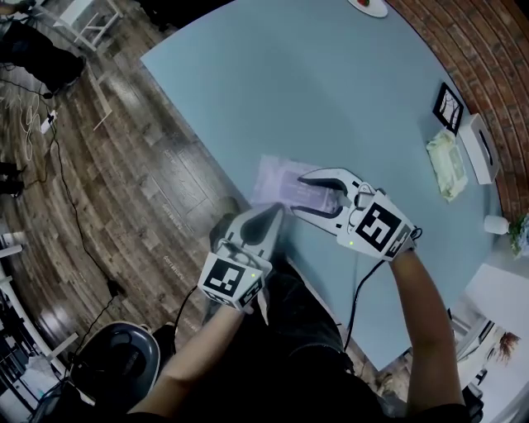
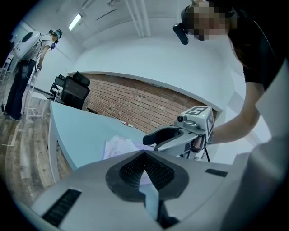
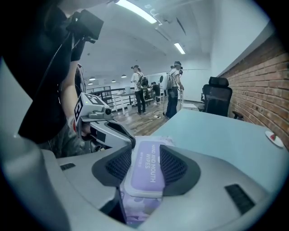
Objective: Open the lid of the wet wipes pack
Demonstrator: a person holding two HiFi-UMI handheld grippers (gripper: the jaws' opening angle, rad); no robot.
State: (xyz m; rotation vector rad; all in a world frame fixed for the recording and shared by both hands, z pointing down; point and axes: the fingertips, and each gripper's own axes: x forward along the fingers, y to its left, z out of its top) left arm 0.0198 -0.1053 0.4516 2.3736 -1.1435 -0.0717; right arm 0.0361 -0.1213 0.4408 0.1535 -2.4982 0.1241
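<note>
The lilac wet wipes pack [image 1: 277, 178] lies on the light blue table [image 1: 331, 91], close to its near edge. My right gripper [image 1: 299, 196] straddles the pack from the right. In the right gripper view its pads [image 3: 174, 167] touch both long sides of the lid [image 3: 146, 169], which reads "hand and mouth wipes". My left gripper [image 1: 277, 211] sits at the pack's near left end, jaws closed to a V, with a pale sliver of the pack's edge [image 2: 145, 178] between the pads. The rest of the pack [image 2: 119, 146] shows beyond them, with the right gripper [image 2: 153, 140] over it.
A framed picture [image 1: 449, 107], a white box [image 1: 479, 149] and a folded cloth [image 1: 446, 161] sit at the table's far right, a plate [image 1: 368, 7] at the far edge. Wooden floor [image 1: 124, 165] lies left of the table. People [image 3: 174, 88] and a black office chair [image 3: 216, 97] stand beyond.
</note>
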